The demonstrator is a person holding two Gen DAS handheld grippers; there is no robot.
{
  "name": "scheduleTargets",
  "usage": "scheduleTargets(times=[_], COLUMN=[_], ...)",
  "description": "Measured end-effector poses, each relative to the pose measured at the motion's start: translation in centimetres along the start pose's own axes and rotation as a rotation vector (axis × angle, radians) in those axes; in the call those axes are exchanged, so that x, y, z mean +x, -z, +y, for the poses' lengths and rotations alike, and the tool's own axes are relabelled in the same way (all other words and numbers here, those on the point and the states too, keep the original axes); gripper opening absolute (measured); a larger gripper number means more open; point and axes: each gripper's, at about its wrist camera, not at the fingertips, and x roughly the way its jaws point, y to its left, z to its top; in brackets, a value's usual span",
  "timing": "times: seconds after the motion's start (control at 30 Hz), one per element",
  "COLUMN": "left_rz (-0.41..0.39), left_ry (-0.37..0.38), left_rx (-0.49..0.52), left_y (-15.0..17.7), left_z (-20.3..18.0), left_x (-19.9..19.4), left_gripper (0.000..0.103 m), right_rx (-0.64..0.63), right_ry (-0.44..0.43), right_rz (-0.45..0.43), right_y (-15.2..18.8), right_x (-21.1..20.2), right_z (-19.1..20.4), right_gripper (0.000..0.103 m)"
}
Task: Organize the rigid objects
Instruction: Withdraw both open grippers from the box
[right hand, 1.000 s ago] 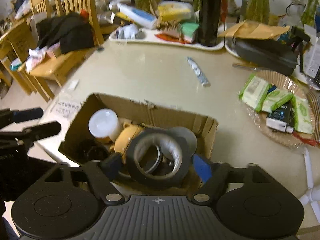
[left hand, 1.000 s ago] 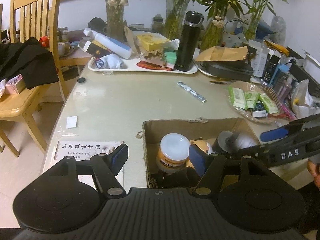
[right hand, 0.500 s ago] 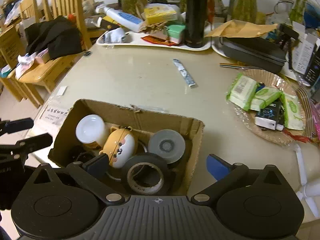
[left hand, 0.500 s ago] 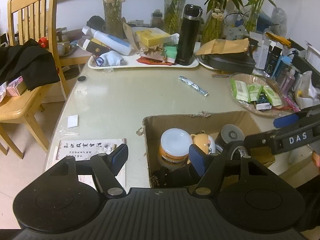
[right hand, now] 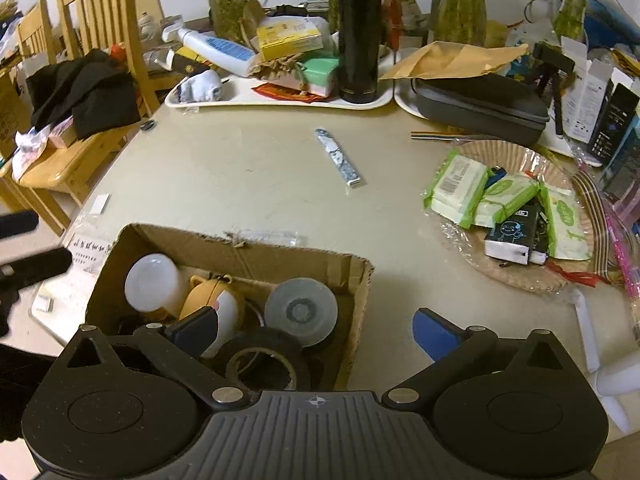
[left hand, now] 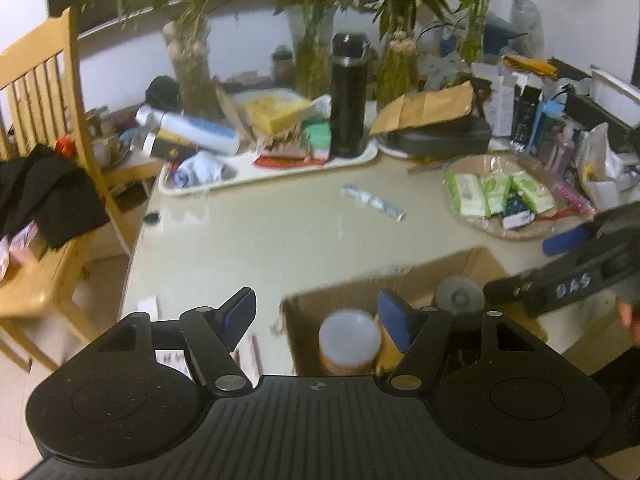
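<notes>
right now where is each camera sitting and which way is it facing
Left wrist: on the left gripper, over the table's near-left edge, facing the plants; its open fingers show, plus the right gripper.
Right wrist: on the right gripper, above the cardboard box, facing the tray; open fingers show.
Shared: box, black flask.

A pale tabletop carries an open cardboard box at its near edge, a printed sheet left of the box, a small wrapped stick mid-table, a white tray along the far side, a black case far right, and a wicker plate of packets to the right.
</notes>
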Motion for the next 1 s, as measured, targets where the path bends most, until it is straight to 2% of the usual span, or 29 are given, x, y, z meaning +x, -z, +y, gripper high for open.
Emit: scheduleTargets(times=[0.2, 0.37, 0.47, 0.77, 1.0], left_rz=[0.001, -0.008, -0.008, 0.008, 0.062], left_ry=[0.042, 0.028, 0.026, 0.059, 0.023], left_rx=[0.007, 0.045, 0.045, -0.038, -0.083], left_y=[-3.3, -4.5, -4.3, -1.8, -0.6], left_z=[0.2, 0.2, 0.3, 1.6, 3.3], left_x=[0.4, 1.0, 1.8, 4.3, 5.4], left_gripper=[0.067, 0.068, 0.068, 0.068, 0.068], right_rx=[0.036, 0.035, 0.032, -0.002, -0.027], right_ry=[0.002, 0.005, 0.003, -0.020, -0.031], right_rz=[-0.010, -0.014, -0.019, -0.019, -0.010], right_y=[-0.8, -1.0, -1.1, -1.1, -1.2], right_x=[0.3, 0.5, 0.5, 0.7, 1.1], right_z=[-0.9, -1.1, -1.3, -0.8, -0.8], right_gripper=[0.103, 0.103, 0.103, 0.103, 0.103])
